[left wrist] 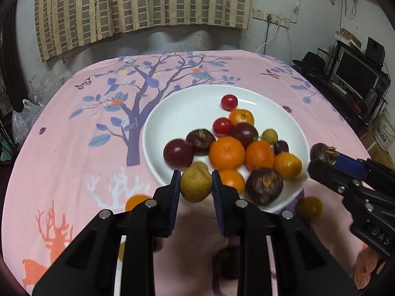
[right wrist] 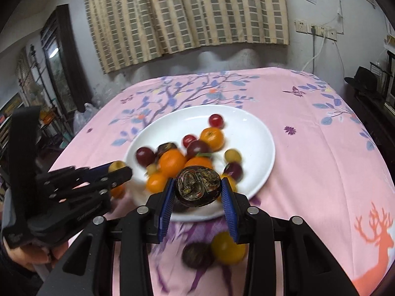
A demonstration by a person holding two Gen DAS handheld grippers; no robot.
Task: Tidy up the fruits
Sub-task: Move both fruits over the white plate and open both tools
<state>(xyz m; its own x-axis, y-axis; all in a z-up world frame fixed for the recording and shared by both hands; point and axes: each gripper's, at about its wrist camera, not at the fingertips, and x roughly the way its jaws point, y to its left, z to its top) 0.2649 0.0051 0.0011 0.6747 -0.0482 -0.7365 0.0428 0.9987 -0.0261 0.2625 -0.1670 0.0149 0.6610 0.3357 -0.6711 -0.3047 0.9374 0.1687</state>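
Note:
A white plate (left wrist: 172, 113) (right wrist: 249, 125) on the pink cloth holds several mandarins (left wrist: 226, 152), cherry tomatoes (left wrist: 229, 102), dark plums (left wrist: 177, 153) and brown water chestnuts (left wrist: 263, 185). My left gripper (left wrist: 195, 175) (right wrist: 118, 170) is shut on a small yellow-green fruit (left wrist: 195, 188) (right wrist: 117, 165), above the plate's near rim. My right gripper (right wrist: 198, 182) (left wrist: 323, 160) is shut on a dark water chestnut (right wrist: 198, 189) (left wrist: 321, 151), lifted at the plate's near right edge. Both held fruits are off the cloth.
Loose on the cloth in front of the plate lie an orange fruit (left wrist: 135, 202), a yellow fruit (left wrist: 309, 209) (right wrist: 228, 248) and a dark fruit (left wrist: 226, 264) (right wrist: 197, 255). A hand (right wrist: 29, 254) grips the left tool. Shelves and a monitor (left wrist: 355, 74) stand past the table's right edge.

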